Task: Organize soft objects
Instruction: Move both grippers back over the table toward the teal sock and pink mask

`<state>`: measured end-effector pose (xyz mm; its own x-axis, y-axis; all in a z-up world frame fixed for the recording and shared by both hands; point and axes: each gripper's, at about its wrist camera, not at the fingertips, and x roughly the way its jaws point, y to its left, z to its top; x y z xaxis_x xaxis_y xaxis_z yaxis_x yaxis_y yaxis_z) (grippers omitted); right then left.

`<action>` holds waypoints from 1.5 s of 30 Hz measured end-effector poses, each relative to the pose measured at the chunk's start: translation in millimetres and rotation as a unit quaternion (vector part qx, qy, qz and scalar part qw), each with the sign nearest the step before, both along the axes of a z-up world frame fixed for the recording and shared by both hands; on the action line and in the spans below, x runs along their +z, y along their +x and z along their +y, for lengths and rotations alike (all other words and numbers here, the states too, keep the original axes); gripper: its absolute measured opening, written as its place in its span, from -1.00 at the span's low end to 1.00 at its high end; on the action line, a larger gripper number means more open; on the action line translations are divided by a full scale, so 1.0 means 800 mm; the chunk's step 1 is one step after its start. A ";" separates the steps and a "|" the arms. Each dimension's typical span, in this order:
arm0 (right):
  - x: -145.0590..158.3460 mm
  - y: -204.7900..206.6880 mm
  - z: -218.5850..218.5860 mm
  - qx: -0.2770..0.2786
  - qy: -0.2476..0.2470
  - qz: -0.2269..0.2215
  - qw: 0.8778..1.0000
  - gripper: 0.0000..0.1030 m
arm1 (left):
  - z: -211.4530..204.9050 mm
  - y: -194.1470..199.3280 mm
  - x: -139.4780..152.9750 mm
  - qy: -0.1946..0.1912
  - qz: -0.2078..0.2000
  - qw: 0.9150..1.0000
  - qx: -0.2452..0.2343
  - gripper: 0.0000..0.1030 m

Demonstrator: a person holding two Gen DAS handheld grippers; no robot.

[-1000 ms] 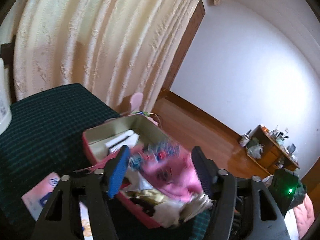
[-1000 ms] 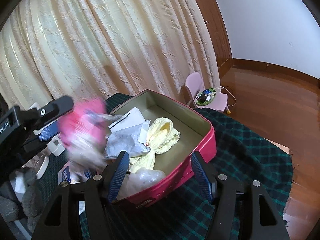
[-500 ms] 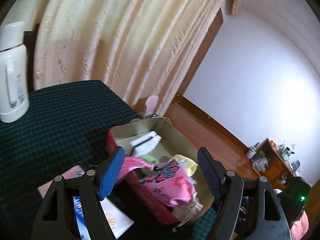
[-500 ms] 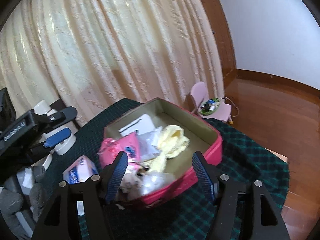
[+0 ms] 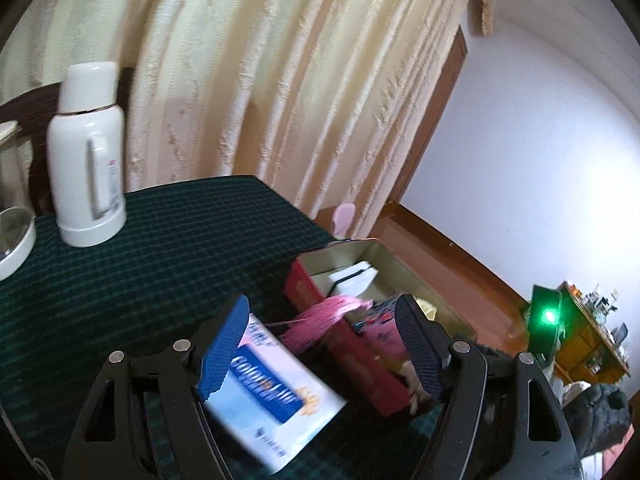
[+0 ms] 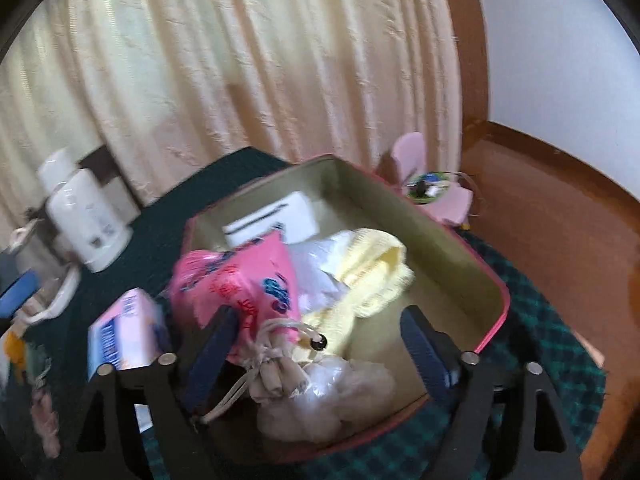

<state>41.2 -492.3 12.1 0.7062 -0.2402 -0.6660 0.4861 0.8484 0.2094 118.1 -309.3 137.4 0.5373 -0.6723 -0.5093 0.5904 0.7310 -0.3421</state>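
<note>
A red tin box (image 6: pixel 494 316) with a gold inside sits on the dark green checked cloth. In it lie a pink packet (image 6: pixel 244 284), a yellow knit cloth (image 6: pixel 372 272), a beige drawstring pouch (image 6: pixel 276 372), a clear plastic bag (image 6: pixel 340 396) and a white box (image 6: pixel 272 220). My right gripper (image 6: pixel 318 354) hovers over the box's near end, its jaws opening; pouch and bag lie below them, unpressed. My left gripper (image 5: pixel 320 344) is open above a blue and white tissue pack (image 5: pixel 272 396) beside the tin box (image 5: pixel 360 364). A pink tassel (image 5: pixel 324 316) hangs over the rim.
A white thermos (image 5: pixel 88 160) and a glass kettle (image 5: pixel 12 240) stand at the table's far left. The tissue pack (image 6: pixel 124 332) lies left of the box. A small pink chair (image 6: pixel 432 188) stands on the wooden floor behind the table. Cream curtains hang behind.
The pink packet left my left gripper and now lies in the box. My left gripper swung left over the tissue pack. My right gripper came closer over the box and spread wider.
</note>
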 end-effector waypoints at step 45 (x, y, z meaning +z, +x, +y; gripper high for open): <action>0.037 0.037 0.292 0.232 0.009 -0.034 0.972 0.69 | 0.399 0.041 -0.063 0.057 0.033 0.955 0.290 0.51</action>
